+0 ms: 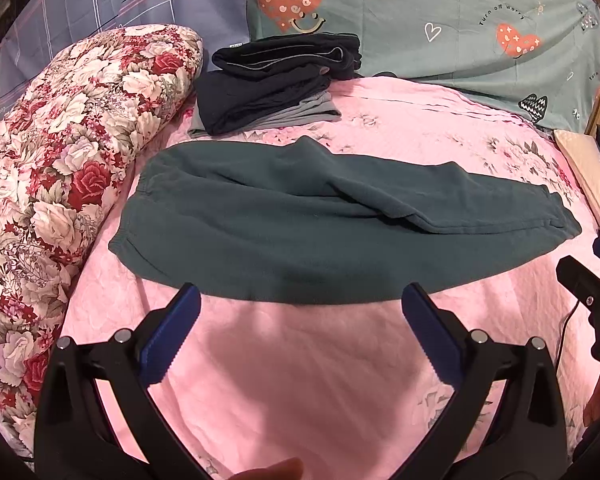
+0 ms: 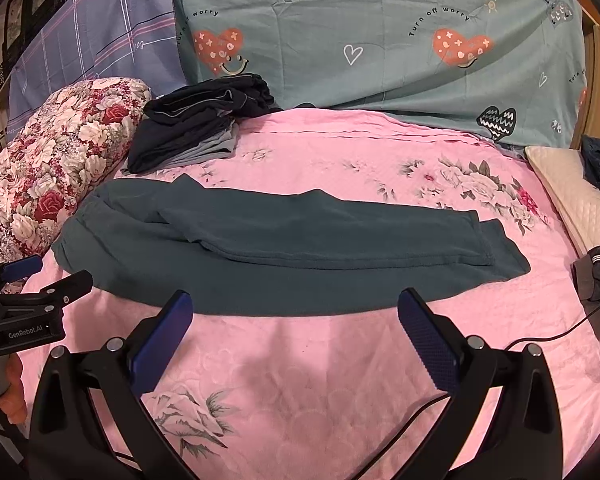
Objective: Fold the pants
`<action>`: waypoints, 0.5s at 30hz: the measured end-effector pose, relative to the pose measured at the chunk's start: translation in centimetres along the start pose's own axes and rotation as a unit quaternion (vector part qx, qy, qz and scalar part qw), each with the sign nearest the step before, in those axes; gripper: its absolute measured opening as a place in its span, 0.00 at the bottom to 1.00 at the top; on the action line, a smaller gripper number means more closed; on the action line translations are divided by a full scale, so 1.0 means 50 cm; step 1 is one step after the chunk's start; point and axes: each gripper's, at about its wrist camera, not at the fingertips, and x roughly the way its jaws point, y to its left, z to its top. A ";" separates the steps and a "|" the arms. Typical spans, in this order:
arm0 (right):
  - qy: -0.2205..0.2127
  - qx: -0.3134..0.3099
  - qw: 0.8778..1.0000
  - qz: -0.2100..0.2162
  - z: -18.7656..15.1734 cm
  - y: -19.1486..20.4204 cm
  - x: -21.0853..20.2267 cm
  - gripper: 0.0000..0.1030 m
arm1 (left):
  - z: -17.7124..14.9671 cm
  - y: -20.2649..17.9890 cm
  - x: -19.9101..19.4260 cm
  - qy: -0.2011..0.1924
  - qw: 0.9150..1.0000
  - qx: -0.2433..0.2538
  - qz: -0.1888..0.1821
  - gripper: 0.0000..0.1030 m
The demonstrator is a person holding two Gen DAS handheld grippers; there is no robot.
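Left wrist view: the pants (image 1: 300,236) lie already folded leg over leg across the pink bed (image 1: 300,380). My left claw (image 1: 300,300) and right claw (image 2: 296,308) hover spread and empty; pinching one layer could undo that fold.

The pants (image 1: 300,232) are plain dark teal. The bed's sheet (image 2: 340,380) is pink with pale flower prints. The bolster (image 1: 60,160) is cream with red roses. The quilt (image 2: 380,40) is grey-green — orange hearts, black lettering. The folded clothes (image 1: 268,80) are navy and grey.
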 end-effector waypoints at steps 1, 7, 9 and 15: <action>0.000 0.000 1.000 0.000 0.000 0.000 0.000 0.99 | 0.000 0.000 0.000 0.001 1.000 0.000 0.000 0.98; -0.005 -0.005 1.000 -0.002 0.010 0.001 0.004 0.99 | 0.003 -0.001 0.003 0.002 1.000 -0.002 0.002 0.98; -0.006 -0.006 1.000 -0.003 0.015 0.002 0.006 0.99 | 0.004 0.001 0.003 0.002 1.000 -0.003 0.003 0.98; -0.007 -0.008 1.000 -0.003 0.024 0.007 0.014 0.99 | 0.006 0.002 0.003 0.001 1.000 -0.003 0.004 0.98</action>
